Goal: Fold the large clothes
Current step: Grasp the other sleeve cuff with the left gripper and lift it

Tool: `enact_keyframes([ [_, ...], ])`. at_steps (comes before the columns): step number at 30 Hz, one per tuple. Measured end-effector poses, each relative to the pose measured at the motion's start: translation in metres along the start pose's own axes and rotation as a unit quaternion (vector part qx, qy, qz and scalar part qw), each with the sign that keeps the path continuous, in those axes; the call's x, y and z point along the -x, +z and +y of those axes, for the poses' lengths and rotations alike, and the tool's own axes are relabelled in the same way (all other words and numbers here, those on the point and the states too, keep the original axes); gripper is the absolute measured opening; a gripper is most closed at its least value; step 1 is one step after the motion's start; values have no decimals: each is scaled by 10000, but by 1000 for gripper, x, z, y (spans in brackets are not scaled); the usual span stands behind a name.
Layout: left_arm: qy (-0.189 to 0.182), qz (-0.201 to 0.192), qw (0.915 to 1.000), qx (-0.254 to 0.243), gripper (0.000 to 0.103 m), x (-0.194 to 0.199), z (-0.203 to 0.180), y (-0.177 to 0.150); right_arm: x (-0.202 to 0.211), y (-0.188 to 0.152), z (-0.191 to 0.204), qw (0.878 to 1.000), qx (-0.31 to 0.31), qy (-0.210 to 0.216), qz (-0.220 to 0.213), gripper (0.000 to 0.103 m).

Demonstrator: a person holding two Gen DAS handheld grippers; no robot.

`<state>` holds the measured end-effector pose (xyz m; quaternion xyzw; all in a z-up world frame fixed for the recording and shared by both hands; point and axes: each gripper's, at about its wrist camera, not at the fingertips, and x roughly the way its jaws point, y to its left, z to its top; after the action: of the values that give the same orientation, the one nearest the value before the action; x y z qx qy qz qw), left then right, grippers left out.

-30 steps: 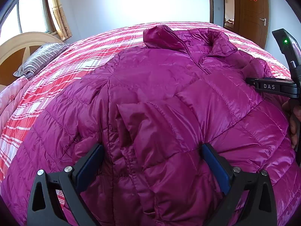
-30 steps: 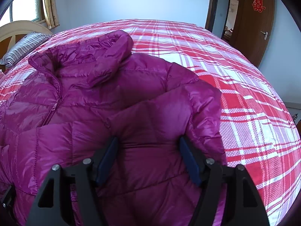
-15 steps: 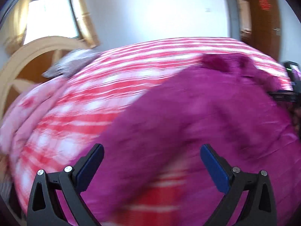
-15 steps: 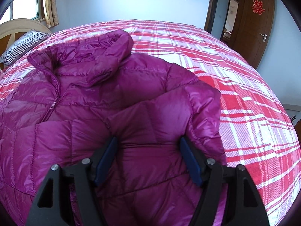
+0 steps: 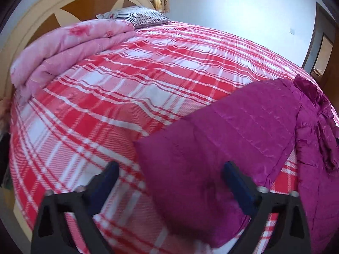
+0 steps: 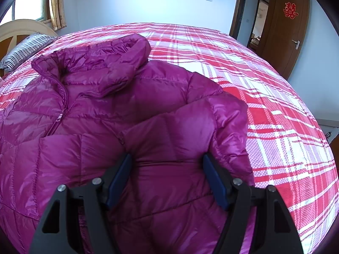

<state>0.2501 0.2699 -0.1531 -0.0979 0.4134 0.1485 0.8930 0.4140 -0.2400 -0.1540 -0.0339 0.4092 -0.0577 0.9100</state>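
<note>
A magenta quilted down jacket (image 6: 106, 110) lies face up on the bed, collar toward the far side. In the left wrist view its sleeve (image 5: 222, 139) stretches out over the plaid sheet, the cuff end lying between my left gripper's fingers. My left gripper (image 5: 169, 180) is open just above the sleeve end. My right gripper (image 6: 167, 175) is open, its blue pads on either side of a fold of the jacket's right-side sleeve, which lies folded over the body.
The bed has a red, pink and white plaid sheet (image 5: 118, 89). A folded pink quilt (image 5: 70, 48) and a striped pillow (image 5: 139, 17) lie by the cream headboard (image 5: 42, 19). A brown door (image 6: 292, 31) stands at the far right.
My left gripper has swung left from over the jacket's front to the outstretched sleeve near the quilt. The right gripper has held its place over the jacket.
</note>
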Motion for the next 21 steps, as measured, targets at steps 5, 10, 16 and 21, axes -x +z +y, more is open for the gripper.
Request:
enact_keyframes([
  [5, 56, -143, 9997, -212, 21, 3, -10, 6, 1, -1, 2, 10000, -12, 4, -14, 73],
  [10, 101, -609, 9976, -317, 16, 29, -8, 38, 1, -2, 2, 10000, -23, 8, -21, 73],
  [16, 181, -1453, 9870, -668, 15, 81, -31, 87, 1, -3, 0, 10000, -58, 22, -36, 73],
  [21, 38, -1949, 9754, -1031, 15, 118, -69, 114, 2, -3, -1, 9999, -83, 36, -46, 73],
])
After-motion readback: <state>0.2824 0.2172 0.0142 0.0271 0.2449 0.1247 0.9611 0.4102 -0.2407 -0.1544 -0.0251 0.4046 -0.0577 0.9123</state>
